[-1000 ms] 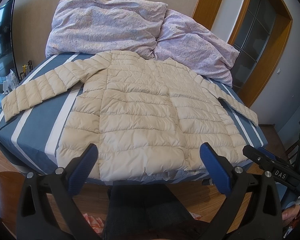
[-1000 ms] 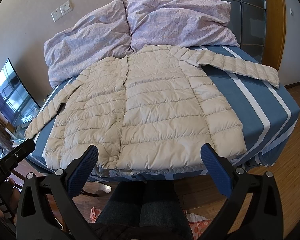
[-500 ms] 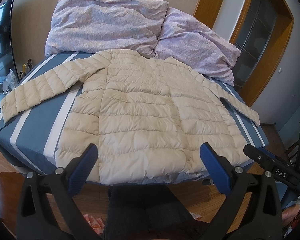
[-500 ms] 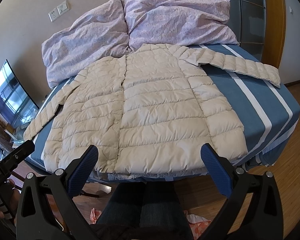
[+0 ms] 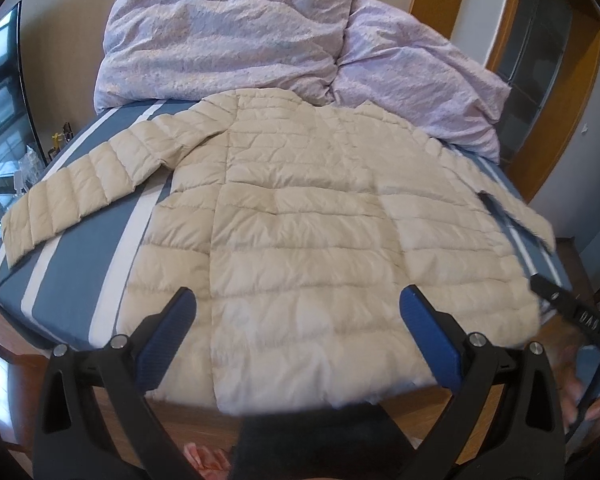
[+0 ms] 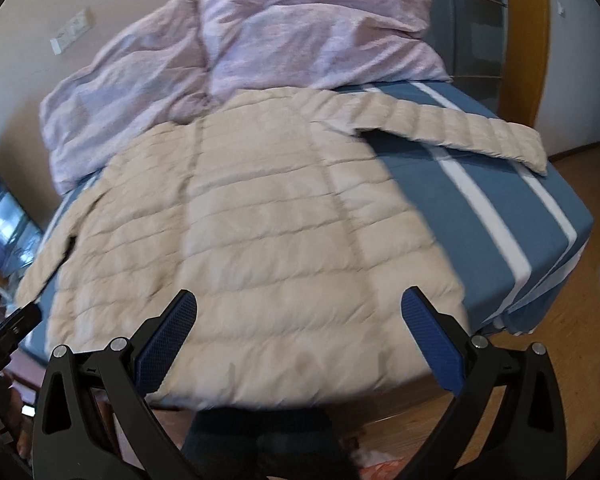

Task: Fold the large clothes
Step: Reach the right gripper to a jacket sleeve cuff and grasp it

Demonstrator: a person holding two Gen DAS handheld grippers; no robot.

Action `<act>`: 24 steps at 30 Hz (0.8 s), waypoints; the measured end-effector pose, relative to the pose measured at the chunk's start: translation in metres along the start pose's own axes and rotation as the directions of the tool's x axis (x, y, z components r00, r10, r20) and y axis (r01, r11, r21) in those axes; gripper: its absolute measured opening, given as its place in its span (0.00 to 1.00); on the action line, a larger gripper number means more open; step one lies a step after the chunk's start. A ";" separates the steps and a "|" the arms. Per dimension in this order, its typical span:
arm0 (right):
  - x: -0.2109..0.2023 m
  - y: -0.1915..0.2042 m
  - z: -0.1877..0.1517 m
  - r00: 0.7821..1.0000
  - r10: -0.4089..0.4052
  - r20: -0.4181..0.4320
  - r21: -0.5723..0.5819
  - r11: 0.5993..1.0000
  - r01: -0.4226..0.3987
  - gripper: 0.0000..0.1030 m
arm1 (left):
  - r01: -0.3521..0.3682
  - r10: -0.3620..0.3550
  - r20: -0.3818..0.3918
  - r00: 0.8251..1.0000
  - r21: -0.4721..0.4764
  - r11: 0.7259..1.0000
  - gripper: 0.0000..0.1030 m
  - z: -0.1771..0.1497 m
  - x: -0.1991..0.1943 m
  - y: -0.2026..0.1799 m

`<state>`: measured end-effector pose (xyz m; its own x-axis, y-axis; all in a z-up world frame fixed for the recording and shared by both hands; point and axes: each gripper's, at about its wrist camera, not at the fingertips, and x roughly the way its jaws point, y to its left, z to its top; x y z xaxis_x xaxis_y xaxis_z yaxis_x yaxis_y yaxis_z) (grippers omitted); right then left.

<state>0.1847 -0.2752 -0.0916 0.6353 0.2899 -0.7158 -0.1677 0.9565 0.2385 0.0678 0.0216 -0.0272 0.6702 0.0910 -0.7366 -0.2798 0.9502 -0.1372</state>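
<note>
A cream quilted puffer jacket (image 5: 300, 216) lies flat and spread out on a bed, hem toward me, both sleeves stretched outward. It also shows in the right wrist view (image 6: 252, 232). Its left sleeve (image 5: 84, 184) reaches the bed's left edge; its right sleeve (image 6: 452, 132) lies across the blue sheet. My left gripper (image 5: 300, 332) is open and empty, hovering over the hem. My right gripper (image 6: 300, 332) is open and empty, also over the hem. Neither touches the jacket.
The bed has a blue sheet with white stripes (image 6: 500, 216). Lilac pillows (image 5: 228, 36) are piled at the head, also in the right wrist view (image 6: 300, 32). Wooden floor (image 6: 560, 380) surrounds the bed. A screen (image 5: 0, 80) stands at left.
Both grippers have moved forward toward the bed and now hang over the jacket's hem. Their jaws stay open. The jacket has not moved.
</note>
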 end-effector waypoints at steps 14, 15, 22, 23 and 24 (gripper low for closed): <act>0.095 -0.183 0.109 0.945 -0.308 -0.114 0.314 0.891 0.328 0.99 | -0.210 0.209 0.022 0.978 0.059 0.976 0.98 0.068 0.089 0.018; 0.098 -0.198 0.116 0.938 -0.323 -0.122 0.345 0.873 0.345 0.99 | -0.233 0.232 0.024 0.972 0.056 0.971 0.98 0.072 0.097 0.022; 0.113 -0.294 0.138 0.913 -0.378 -0.153 0.550 0.735 0.397 0.86 | -0.313 0.313 -0.001 0.950 0.027 0.949 0.98 0.081 0.134 0.041; 0.115 -0.304 0.139 0.916 -0.370 -0.156 0.570 0.724 0.389 0.85 | -0.320 0.320 -0.010 0.947 0.028 0.947 0.98 0.081 0.139 0.043; 0.117 -0.311 0.139 0.918 -0.363 -0.158 0.582 0.717 0.383 0.81 | -0.323 0.324 -0.016 0.946 0.031 0.946 0.98 0.081 0.142 0.043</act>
<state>0.4155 -0.5428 -0.1581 0.5256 -0.0761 -0.8473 0.5621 0.7787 0.2787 0.2063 0.0996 -0.0844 0.5324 0.3892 -0.7517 -0.4603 0.8784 0.1288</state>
